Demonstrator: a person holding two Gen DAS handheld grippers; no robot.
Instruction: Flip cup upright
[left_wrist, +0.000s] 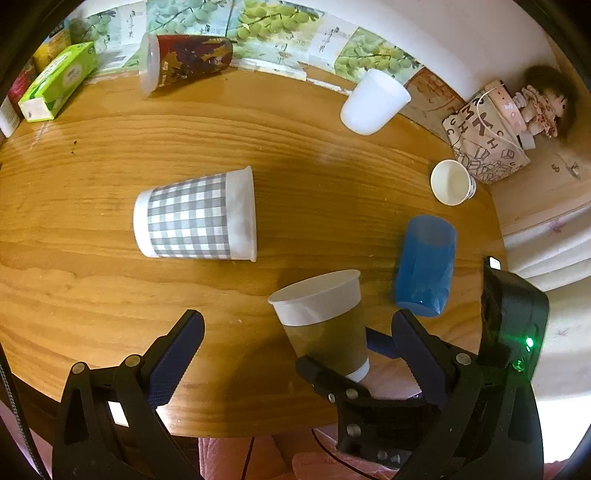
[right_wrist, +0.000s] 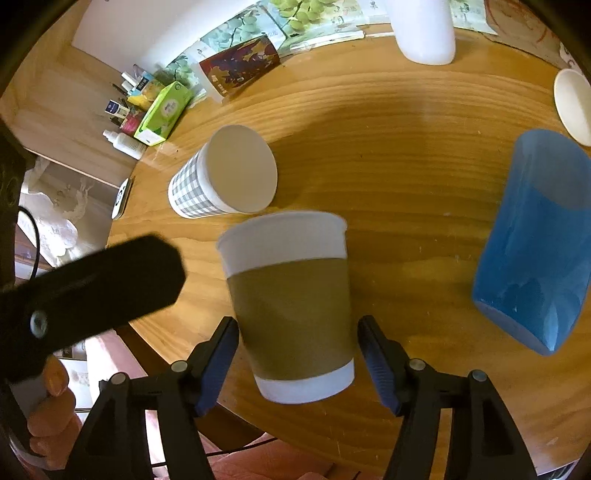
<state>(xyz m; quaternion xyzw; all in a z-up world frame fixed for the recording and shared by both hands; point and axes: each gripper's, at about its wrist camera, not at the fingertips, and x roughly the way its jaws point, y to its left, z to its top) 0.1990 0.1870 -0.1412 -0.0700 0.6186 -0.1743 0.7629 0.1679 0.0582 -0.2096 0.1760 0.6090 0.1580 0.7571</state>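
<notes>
At the lower centre of the frame the right tool (right_wrist: 297, 363) is straddling the brown cup (right_wrist: 291, 306) low on its sleeve — seemingly just touching — to stand it mouth-up over the desk (right_wrist: 388, 147), while the left tool (left_wrist: 291, 350) is hanging unclenched.

The cup (right_wrist: 291, 306), white paper with a brown sleeve, is sitting between my right tongs' fingers (right_wrist: 376, 363) near the table's front edge, rim up and away from me, white base down, tilting slightly.
</notes>
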